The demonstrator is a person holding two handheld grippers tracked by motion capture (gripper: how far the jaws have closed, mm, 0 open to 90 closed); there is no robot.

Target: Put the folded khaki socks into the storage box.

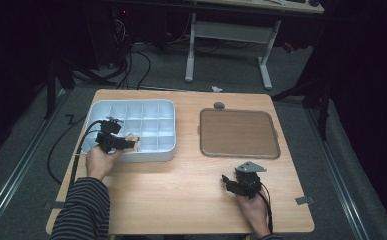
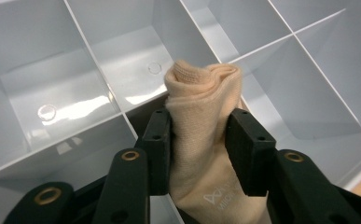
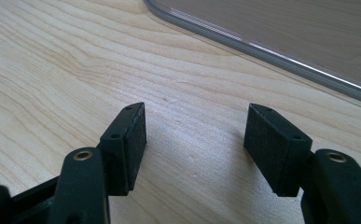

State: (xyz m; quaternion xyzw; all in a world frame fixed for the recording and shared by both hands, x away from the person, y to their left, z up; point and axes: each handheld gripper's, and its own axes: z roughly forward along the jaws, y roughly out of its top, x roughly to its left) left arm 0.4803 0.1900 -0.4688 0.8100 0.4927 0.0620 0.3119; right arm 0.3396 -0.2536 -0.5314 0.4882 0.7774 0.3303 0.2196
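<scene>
High view: your two grippers at the wooden table (image 1: 181, 185), a rolled sock at the divided box.
Table first: the pale blue box (image 1: 168, 107) sits toward 10 o'clock, the brown tray (image 1: 238, 134) toward 2 o'clock. Your left gripper (image 1: 131, 143) reaches over the box's near wall at 8 o'clock; its jaws flank the beige sock (image 2: 201, 135) above a compartment, whether they press it I cannot tell. Your right gripper (image 3: 194, 149) rests released at 5 o'clock, jaws apart over bare wood.

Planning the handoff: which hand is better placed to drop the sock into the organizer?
Left. The left gripper has the sock between its pads over the organizer; the right gripper sits open over bare table.
</scene>
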